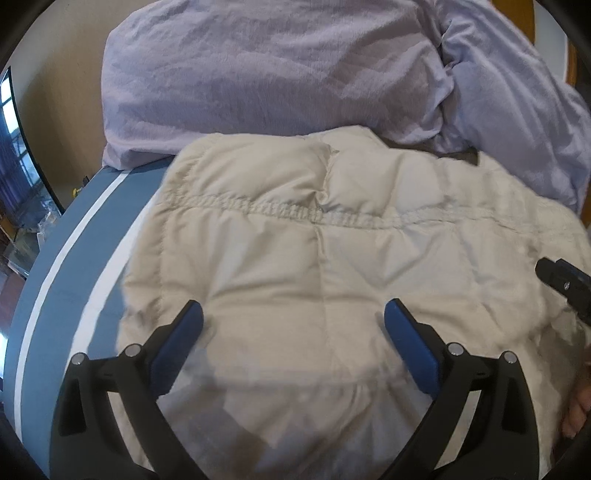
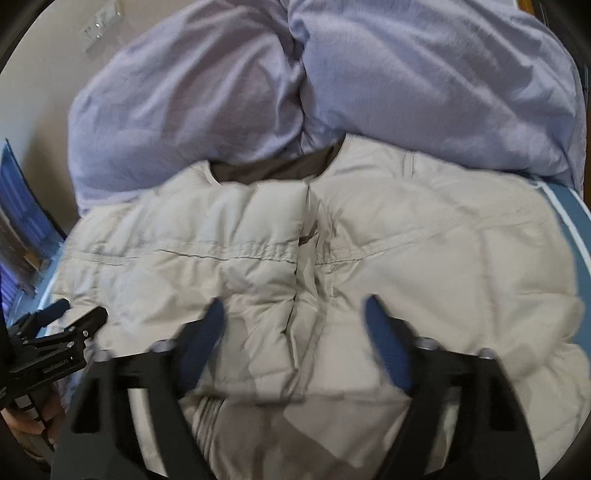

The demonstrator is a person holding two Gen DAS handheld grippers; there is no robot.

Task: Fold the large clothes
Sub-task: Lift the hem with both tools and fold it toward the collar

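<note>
A cream quilted puffer jacket (image 1: 314, 258) (image 2: 406, 258) lies spread on the bed, its dark-lined collar (image 2: 273, 171) toward the pillows. In the left wrist view my left gripper (image 1: 295, 314) hovers just above the jacket's near part, jaws wide open, blue pads (image 1: 184, 339) bare. In the right wrist view my right gripper (image 2: 295, 306) is open too, over the jacket's front closure (image 2: 299, 295), with nothing between the fingers. Each gripper shows at the edge of the other's view: the left gripper (image 2: 79, 312) at far left, a right finger (image 1: 554, 273) at far right.
Lavender bedding (image 1: 258, 74) (image 2: 221, 92) is bunched behind the jacket. The blue sheet with white stripes (image 1: 55, 295) (image 2: 576, 221) shows at the bed's sides. A hand (image 1: 576, 410) (image 2: 26, 421) holds each neighbouring gripper. A window (image 1: 14, 166) is at left, a wall socket (image 2: 99, 27) above.
</note>
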